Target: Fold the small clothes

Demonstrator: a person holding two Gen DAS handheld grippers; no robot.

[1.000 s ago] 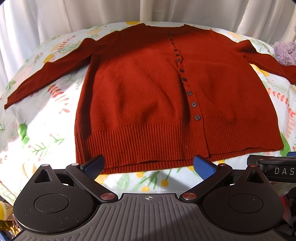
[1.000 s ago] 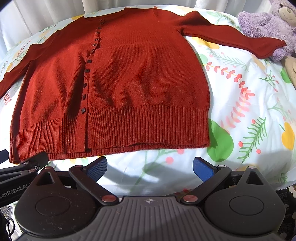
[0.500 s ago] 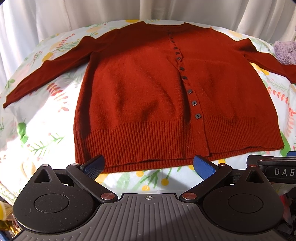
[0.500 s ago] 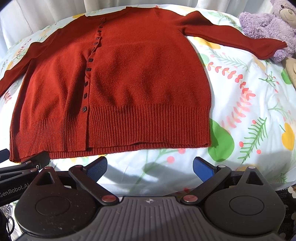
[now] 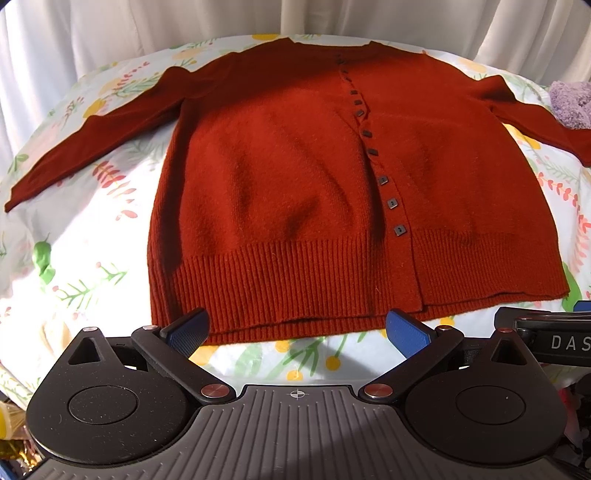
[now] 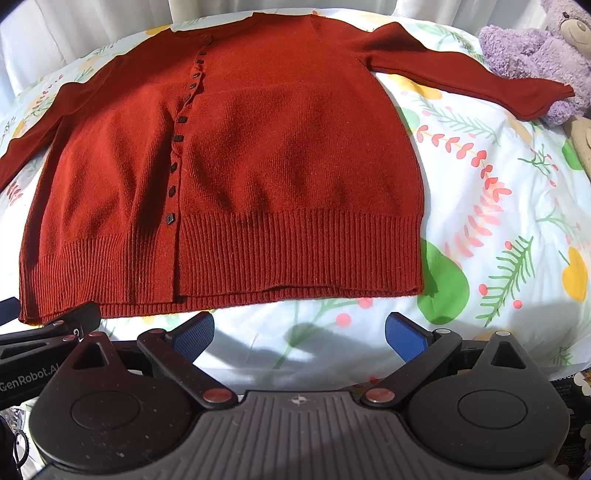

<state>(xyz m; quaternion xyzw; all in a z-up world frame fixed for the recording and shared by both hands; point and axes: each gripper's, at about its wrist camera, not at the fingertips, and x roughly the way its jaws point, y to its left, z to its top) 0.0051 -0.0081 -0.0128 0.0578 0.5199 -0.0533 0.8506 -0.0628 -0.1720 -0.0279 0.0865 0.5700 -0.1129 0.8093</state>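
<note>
Cardigan (image 5: 295,192), rust-red knit, buttoned, lying flat and face up on a floral bedsheet (image 5: 85,266), neck toward the far edge by the white curtain (image 5: 184,22), ribbed hem (image 5: 280,284) toward the near edge. Left sleeve (image 5: 92,144): stretched out flat toward the left edge of the bed, cuff lowest and outermost. Button row (image 5: 373,151): small dark square buttons running from neck down to the top of the ribbing, slightly wavy in the upper part. Right sleeve (image 6: 472,79): stretched toward the right edge, its cuff touching or just overlapping a purple plush toy (image 6: 535,51) at the far right corner. Left gripper (image 5: 297,328): held low at the near edge, pointing forward along the bed, level, blue pads spread wide apart; its left pad (image 5: 186,330) overlaps the hem's lower left part in the view, the right pad (image 5: 408,332) sits just under the hem below the button placket; whether either pad touches the knit cannot be told. Nothing is between the pads. Right gripper (image 6: 299,332): alongside and to the right of the left one, same low level pose, pads likewise spread wide and empty, both short of the hem over bare sheet, beneath the cardigan's right half.
</note>
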